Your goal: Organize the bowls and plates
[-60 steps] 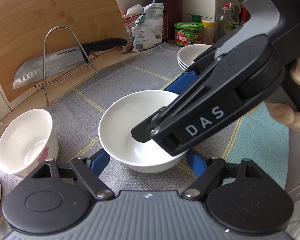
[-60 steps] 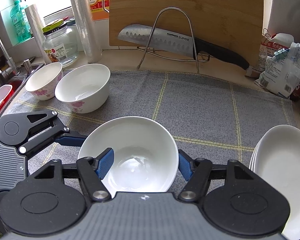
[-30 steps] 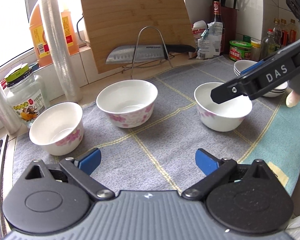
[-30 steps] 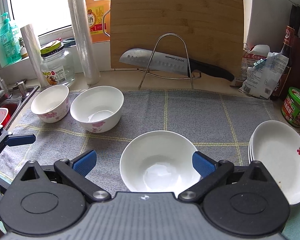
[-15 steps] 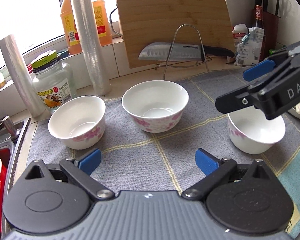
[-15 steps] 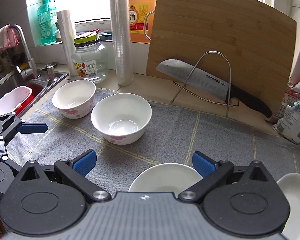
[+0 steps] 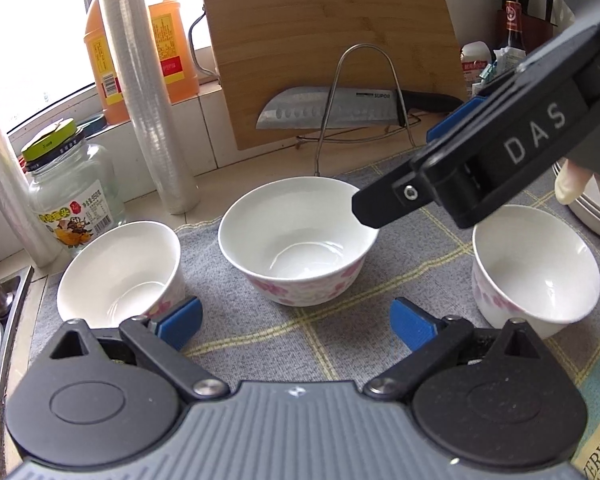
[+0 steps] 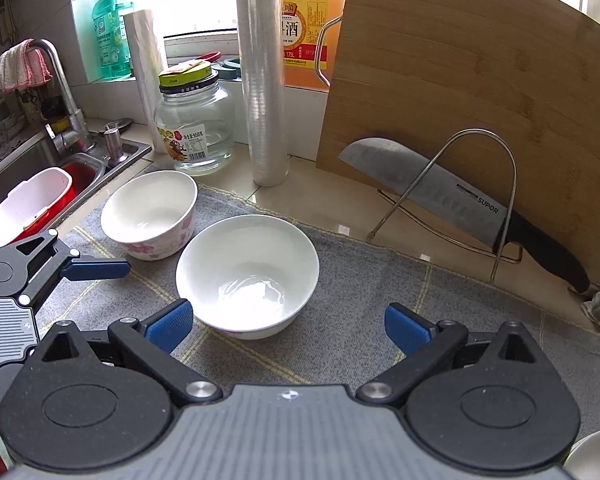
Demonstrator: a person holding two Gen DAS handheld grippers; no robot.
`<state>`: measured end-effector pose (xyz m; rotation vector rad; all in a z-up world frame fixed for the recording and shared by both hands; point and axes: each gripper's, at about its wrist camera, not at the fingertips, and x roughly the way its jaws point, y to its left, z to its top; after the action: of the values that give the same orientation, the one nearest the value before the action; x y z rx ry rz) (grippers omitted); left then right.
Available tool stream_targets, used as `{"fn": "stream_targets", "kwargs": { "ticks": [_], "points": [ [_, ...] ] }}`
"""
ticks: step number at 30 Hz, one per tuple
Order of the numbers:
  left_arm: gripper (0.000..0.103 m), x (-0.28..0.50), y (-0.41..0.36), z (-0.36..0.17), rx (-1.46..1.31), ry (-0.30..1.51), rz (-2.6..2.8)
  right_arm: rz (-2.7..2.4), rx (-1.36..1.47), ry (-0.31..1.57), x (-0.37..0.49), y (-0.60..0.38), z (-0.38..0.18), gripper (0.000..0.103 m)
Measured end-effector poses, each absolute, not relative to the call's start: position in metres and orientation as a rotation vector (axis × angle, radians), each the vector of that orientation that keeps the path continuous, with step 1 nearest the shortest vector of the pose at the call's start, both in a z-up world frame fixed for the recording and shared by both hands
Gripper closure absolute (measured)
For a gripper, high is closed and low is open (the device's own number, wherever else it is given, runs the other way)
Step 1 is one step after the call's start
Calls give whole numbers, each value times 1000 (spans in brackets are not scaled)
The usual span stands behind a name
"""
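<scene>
While both of my tools hang above the grey cloth [image 7: 340, 340] on the table, neither holds anything. My left tool [image 7: 296, 322] is spread wide, facing the middle bowl [image 7: 298, 240]. My right tool [image 8: 286, 322] is also wide, its left finger [image 8: 168, 326] just beside that bowl's rim. All three bowls sit upright, mouths up, in a rough row across the cloth: the left bowl [image 7: 120, 276] near the glass jar [image 7: 70, 192], the right bowl [image 7: 534, 272] near stacked plates [image 7: 596, 212] at the edge.
</scene>
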<state>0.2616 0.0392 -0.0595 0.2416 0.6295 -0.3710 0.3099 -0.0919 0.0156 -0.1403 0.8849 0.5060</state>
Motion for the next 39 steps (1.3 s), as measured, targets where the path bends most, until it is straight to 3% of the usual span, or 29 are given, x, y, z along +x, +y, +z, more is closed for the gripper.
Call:
{"fn": "stream_targets", "kwargs": {
  "ticks": [6, 9, 14, 20, 34, 39],
  "points": [
    [6, 281, 39, -66, 218, 632, -411, 517, -162, 900, 328, -79, 11, 1],
    [7, 288, 38, -69, 216, 632, -405, 529, -179, 916, 338, -71, 7, 8],
    [17, 295, 38, -74, 188, 655, -413, 551, -223, 947, 351, -57, -4, 18],
    [18, 296, 39, -73, 198, 647, -429, 582, -235, 973, 369, -52, -12, 22],
    [17, 303, 39, -73, 209, 644, -459, 659, -240, 1022, 389, -45, -26, 42],
    [18, 302, 38, -72, 231, 638, -466, 667, -221, 1025, 390, -47, -26, 42]
  ]
}}
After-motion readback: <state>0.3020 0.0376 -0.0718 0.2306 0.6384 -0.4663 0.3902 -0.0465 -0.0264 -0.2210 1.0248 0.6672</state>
